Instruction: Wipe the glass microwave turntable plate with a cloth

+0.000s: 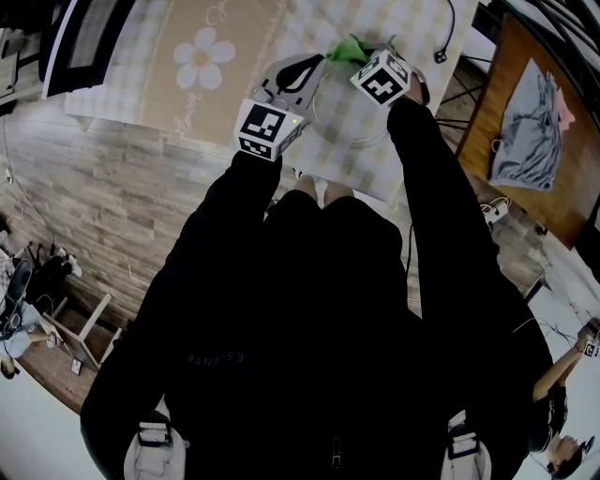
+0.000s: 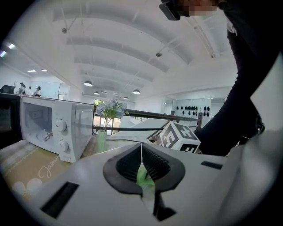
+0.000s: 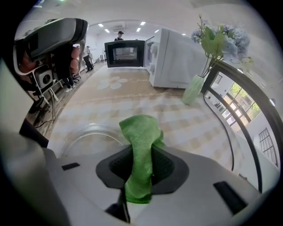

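Note:
The glass turntable plate [image 1: 349, 142] is at the near edge of the chequered tablecloth [image 1: 412, 28]; whether it rests there I cannot tell. My left gripper [image 1: 309, 67] is at its left rim. In the left gripper view its jaws are shut on the thin glass edge [image 2: 142, 155], with green showing through the glass. My right gripper [image 1: 361, 54] is over the plate's far side, shut on a green cloth [image 1: 348, 49]. In the right gripper view the cloth [image 3: 140, 148] hangs folded between the jaws, just above the plate [image 3: 86, 137].
A white microwave [image 3: 177, 55], a black microwave [image 3: 126, 52] and a green vase of flowers [image 3: 194, 88] stand farther back on the table. A dark cable [image 1: 448, 37] lies to the right. A wooden table with grey clothing [image 1: 525, 131] stands at the right.

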Demonstrator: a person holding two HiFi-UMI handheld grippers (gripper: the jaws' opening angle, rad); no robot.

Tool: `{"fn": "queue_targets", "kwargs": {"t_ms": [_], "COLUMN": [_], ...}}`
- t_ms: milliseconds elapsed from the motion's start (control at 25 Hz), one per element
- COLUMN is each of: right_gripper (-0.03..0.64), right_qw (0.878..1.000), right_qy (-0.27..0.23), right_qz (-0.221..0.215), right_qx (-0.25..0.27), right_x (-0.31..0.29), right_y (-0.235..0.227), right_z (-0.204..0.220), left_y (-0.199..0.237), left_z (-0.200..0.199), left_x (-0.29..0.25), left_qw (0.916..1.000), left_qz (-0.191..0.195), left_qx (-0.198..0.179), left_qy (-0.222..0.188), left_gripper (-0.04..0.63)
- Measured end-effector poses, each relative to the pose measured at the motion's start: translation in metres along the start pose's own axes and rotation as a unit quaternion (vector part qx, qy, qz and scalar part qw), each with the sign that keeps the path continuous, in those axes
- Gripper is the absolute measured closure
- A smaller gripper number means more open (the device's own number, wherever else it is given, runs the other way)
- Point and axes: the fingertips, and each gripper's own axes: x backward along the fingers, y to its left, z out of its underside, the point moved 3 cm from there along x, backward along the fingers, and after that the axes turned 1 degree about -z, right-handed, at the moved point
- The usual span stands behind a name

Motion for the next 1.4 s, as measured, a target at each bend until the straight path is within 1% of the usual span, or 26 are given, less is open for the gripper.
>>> {"fn": "queue_targets", "kwargs": {"t_ms": [200, 400, 680, 1400], "right_gripper": [0.516, 0.522, 0.523, 0.522], "right_qw": [1.000, 1.000, 1.000, 0.998], "right_qy": [0.024, 0.016, 0.017, 0.017], "right_qz": [0.006, 0.008, -0.011, -0.060], "right_qx": [0.009, 0.006, -0.005, -0.015], "right_x": [-0.017, -0.021, -0.019, -0.010], "right_y": [-0.003, -0.001, 0.011, 0.079], "right_z": [0.012, 0.013, 0.017, 0.024], "left_y": [0.003, 0.005, 0.004, -0.011], "left_z": [0.005, 0.013, 0.017, 0.026], "left_x": [-0.003, 0.000, 0.003, 0.026], "left_qw": [1.0000, 0.9999, 0.9998, 0.9997], "left_qz": [-0.002, -0.004, -0.002, 0.004], "left_qx": [0.006, 0.011, 0.010, 0.011], "left_qy": [0.004, 0.013, 0.016, 0.021], "left_gripper": [0.574, 0.574, 0.574, 0.574]}}
